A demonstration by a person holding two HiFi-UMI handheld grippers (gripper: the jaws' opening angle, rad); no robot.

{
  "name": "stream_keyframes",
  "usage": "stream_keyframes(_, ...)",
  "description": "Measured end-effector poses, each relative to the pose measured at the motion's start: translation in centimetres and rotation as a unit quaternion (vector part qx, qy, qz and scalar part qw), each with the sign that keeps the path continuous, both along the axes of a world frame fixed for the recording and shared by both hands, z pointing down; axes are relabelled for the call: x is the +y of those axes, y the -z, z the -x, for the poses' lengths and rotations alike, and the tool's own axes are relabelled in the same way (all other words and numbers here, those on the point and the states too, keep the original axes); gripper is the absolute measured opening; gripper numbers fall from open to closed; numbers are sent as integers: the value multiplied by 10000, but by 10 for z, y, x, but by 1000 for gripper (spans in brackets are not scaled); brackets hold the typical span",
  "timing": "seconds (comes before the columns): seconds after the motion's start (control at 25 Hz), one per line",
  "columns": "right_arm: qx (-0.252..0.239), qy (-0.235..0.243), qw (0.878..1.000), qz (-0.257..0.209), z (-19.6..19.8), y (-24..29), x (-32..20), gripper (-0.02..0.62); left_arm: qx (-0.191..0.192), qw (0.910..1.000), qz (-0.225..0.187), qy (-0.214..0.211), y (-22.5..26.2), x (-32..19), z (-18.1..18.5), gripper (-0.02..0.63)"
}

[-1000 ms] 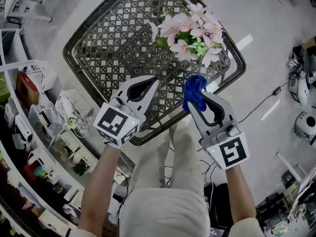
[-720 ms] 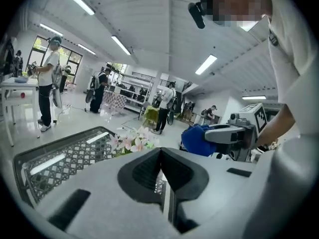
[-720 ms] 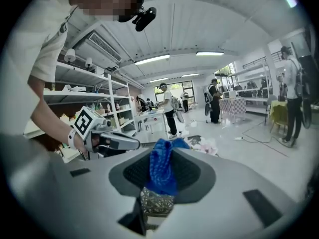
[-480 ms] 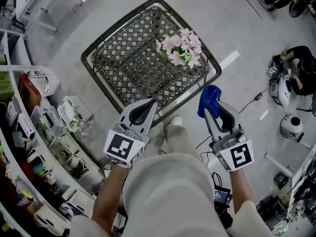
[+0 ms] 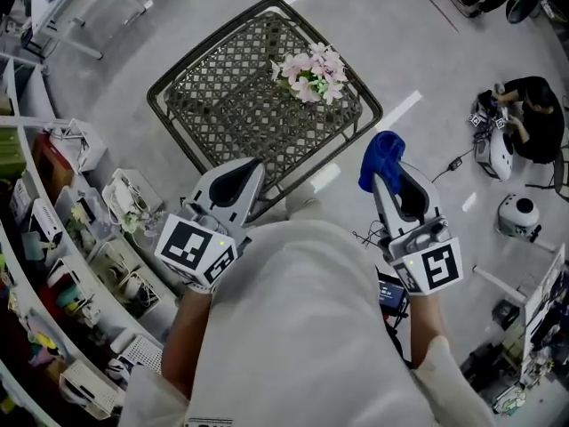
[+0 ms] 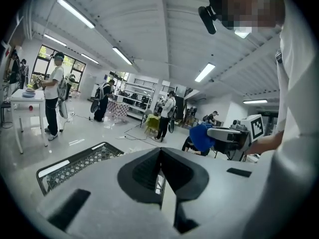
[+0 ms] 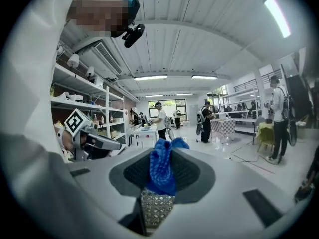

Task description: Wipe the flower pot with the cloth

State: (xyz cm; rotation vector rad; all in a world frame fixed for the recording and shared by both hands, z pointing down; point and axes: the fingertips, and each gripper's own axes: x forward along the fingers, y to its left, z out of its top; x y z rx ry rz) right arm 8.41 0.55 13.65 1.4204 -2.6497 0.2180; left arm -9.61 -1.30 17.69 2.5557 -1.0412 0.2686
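Head view: pink flowers (image 5: 309, 65) hide the flower pot, which stands on the woven table (image 5: 222, 96). The blue cloth (image 5: 380, 154) juts forward from the right gripper (image 5: 391, 181).
Left gripper view: the left gripper (image 6: 160, 153) is closed and empty.
Right gripper view: the jaws pinch the cloth, which is bunched upright.

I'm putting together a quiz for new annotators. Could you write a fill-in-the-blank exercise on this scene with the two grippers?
1. The right gripper is shut on a ____ cloth.
2. The left gripper has its jaws together, holding ____.
3. The flowers on the lattice table are ____.
Missing words: blue; nothing; pink.
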Motion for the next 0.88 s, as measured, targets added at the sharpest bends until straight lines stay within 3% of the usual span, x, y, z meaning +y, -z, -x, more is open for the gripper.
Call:
stream_keyframes(0.12, -100, -6, 9999, -45, 6, 5, 0, 117, 25, 10000, -81, -25, 21, -5, -5, 23)
stream_keyframes(0.28, 154, 139, 9998, -27, 16, 6, 4, 114, 151, 9998, -55, -68, 30, -6, -15, 23)
stream_keyframes(0.6, 122, 198, 9995, -201, 38, 18, 16, 109, 201, 9997, -119, -90, 29, 10, -17, 23)
stream_keyframes(0.88, 153, 166, 9996, -181, 42, 17, 37, 109, 303, 9994, 89, -134, 18, 36, -11, 23)
